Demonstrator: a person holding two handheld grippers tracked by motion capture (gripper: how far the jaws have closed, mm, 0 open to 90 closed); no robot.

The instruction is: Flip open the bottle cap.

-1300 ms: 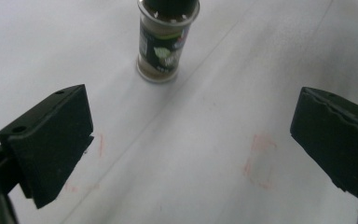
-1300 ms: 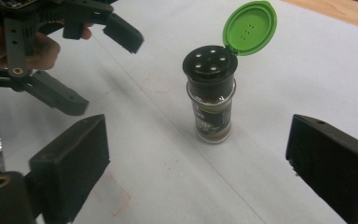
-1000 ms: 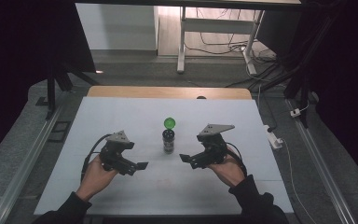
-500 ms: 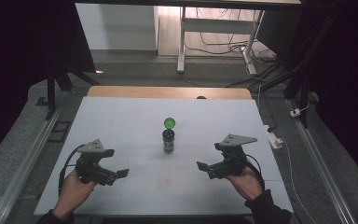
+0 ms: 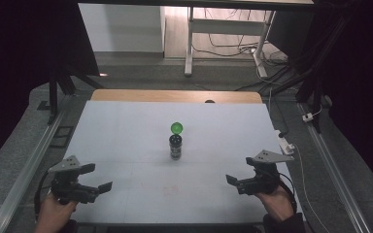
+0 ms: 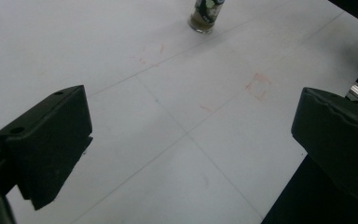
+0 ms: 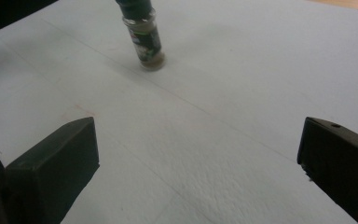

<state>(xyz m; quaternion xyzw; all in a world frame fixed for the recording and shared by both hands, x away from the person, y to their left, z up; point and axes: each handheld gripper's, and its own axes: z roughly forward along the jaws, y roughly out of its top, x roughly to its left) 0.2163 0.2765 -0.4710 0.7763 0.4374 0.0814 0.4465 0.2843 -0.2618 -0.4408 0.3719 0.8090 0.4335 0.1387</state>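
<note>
Spice jar point(image 5: 176, 145) upright mid-desk point(image 5: 126, 126), well ahead of both left gripper point(image 5: 99, 187) and right gripper point(image 5: 233, 180), jaws apart (empty). High view adds its flipped-open green lid point(image 5: 176, 128).

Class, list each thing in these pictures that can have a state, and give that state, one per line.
Spice jar: upright at mid-table, flip lid open, untouched.
Left gripper: jaws open, holding nothing, near the table's front left edge.
Right gripper: jaws open, holding nothing, near the front right edge.
</note>
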